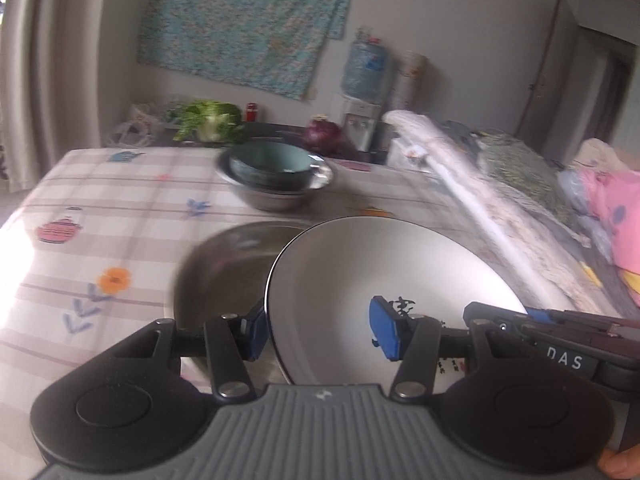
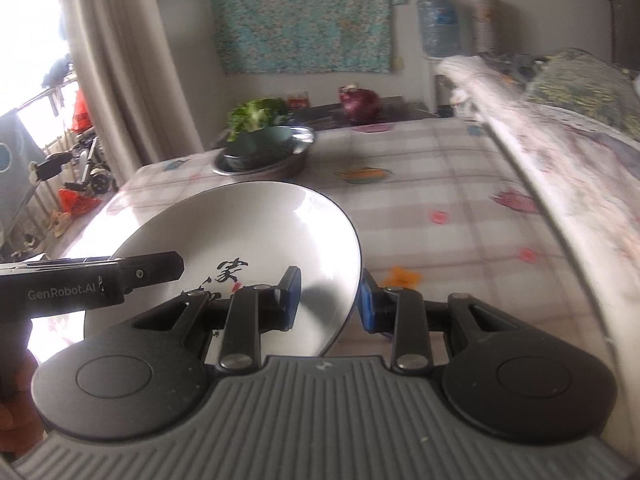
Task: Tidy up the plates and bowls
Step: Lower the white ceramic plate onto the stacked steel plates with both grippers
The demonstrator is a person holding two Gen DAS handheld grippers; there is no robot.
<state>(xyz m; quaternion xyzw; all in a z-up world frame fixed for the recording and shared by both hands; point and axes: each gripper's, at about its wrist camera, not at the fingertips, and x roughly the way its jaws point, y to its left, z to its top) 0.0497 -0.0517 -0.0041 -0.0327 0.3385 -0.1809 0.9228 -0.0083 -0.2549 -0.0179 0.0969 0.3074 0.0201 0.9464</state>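
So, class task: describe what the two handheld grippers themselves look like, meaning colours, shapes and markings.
The left gripper and the right gripper both have black linkage arms with silver rivets, blue finger pads, two round black discs and a ribbed grey base. The left gripper's side reads GenRobot.AI in white lettering.

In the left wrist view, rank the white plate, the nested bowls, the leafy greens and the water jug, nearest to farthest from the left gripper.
1. white plate, its edge between the left gripper pads.
2. nested bowls, mid-table ahead.
3. leafy greens, beyond the table, left.
4. water jug, back wall, right.
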